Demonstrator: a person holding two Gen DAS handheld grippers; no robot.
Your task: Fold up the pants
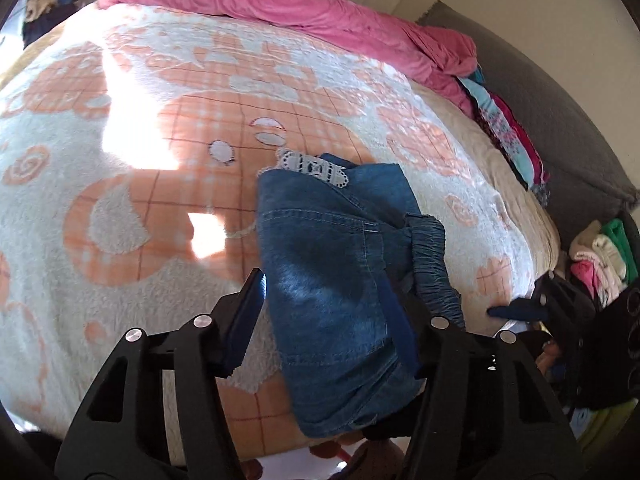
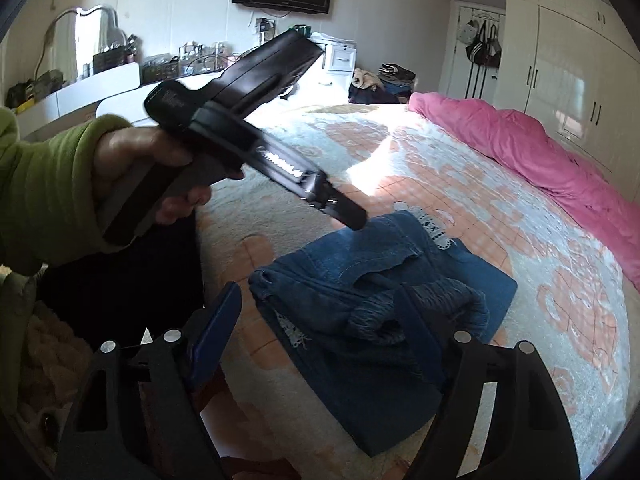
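Observation:
Blue denim pants [image 1: 332, 264] lie folded into a compact bundle on the orange-and-white blanket [image 1: 120, 160], near the bed's front edge. The elastic waistband [image 2: 424, 304] is bunched on top, and white lace trim [image 1: 312, 168] shows at the far end. My left gripper [image 1: 320, 284] hovers over the pants with its jaws apart and nothing pinched. In the right wrist view a hand in a green sleeve [image 2: 52, 184] holds the left gripper [image 2: 354, 220], its tips just above the pants' far edge. My right gripper [image 2: 320, 324] is open above the waistband side of the pants [image 2: 360, 360].
A pink duvet [image 2: 540, 152] is heaped along the far side of the bed. Folded clothes [image 1: 508, 136] are stacked at the bed's right edge, with more piles [image 1: 600, 256] below it. A dresser with a mirror [image 2: 80, 80] and white wardrobes [image 2: 568, 64] line the walls.

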